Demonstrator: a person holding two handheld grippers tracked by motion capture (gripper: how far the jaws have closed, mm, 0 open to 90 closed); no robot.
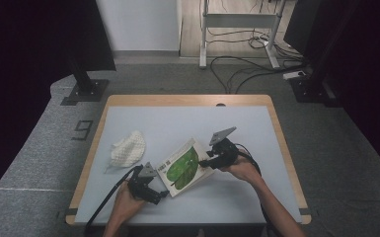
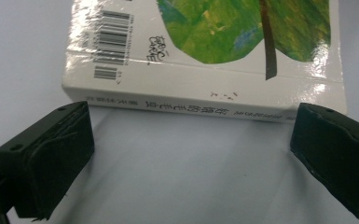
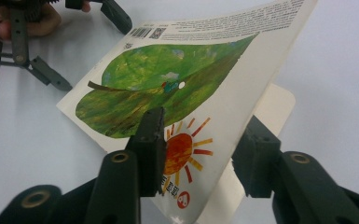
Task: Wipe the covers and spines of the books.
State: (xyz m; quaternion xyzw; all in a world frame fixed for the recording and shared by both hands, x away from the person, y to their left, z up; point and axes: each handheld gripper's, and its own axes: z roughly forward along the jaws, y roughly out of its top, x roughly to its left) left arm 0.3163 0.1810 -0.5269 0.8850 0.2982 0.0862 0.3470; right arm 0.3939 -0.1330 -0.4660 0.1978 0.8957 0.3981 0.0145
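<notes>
The book [image 1: 184, 168], its cover showing a green leaf, a sun, barcodes and writing too small to read, lies near the front edge of the pale table [image 1: 247, 128], at its middle; a white cloth [image 1: 127, 149] lies towards the left edge, with grey carpet, cables and a desk frame beyond. The right gripper [image 3: 200, 154] has one jaw above the lifted cover and one beneath, whether pinching it I cannot tell. The left gripper [image 2: 191, 140] sits spread wide just before the spine, holding nothing.
</notes>
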